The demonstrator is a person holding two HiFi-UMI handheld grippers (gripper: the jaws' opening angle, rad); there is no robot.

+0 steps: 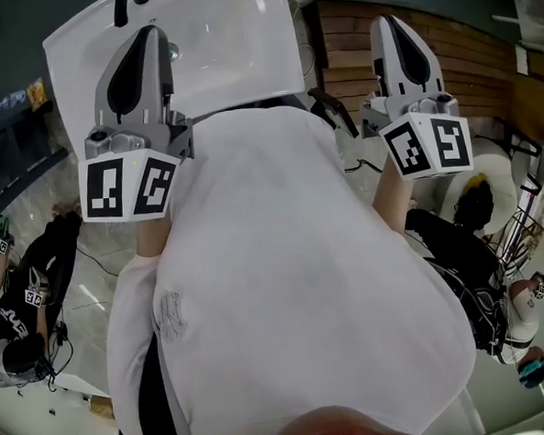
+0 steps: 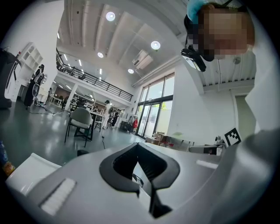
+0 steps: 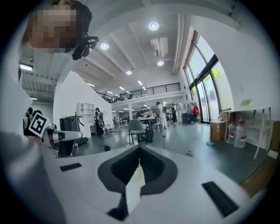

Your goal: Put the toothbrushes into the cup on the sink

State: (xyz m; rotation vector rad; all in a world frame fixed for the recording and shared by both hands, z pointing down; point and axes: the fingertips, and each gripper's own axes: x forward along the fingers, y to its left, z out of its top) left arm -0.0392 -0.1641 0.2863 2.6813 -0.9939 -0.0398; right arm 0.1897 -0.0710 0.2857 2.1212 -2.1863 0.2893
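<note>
No toothbrush and no cup shows in any view. The white sink (image 1: 78, 58) lies at the top of the head view, partly hidden behind a person's white shirt (image 1: 285, 285), with a dark faucet (image 1: 130, 2) at its far edge. My left gripper (image 1: 148, 34) is held up in front of the sink's left part, jaws together and empty. My right gripper (image 1: 393, 25) is raised to the right of the sink over wooden boards, also shut with nothing in it. In the gripper views the left gripper (image 2: 139, 164) and the right gripper (image 3: 139, 165) point out into a large hall.
Wooden boards (image 1: 469, 57) lie right of the sink. People sit low on the floor at the left (image 1: 20, 301) and the right (image 1: 494, 244). A grey chair (image 2: 81, 120) at a table stands in the hall, and cardboard boxes (image 3: 218, 130) and water bottles (image 3: 239, 131) sit by the windows.
</note>
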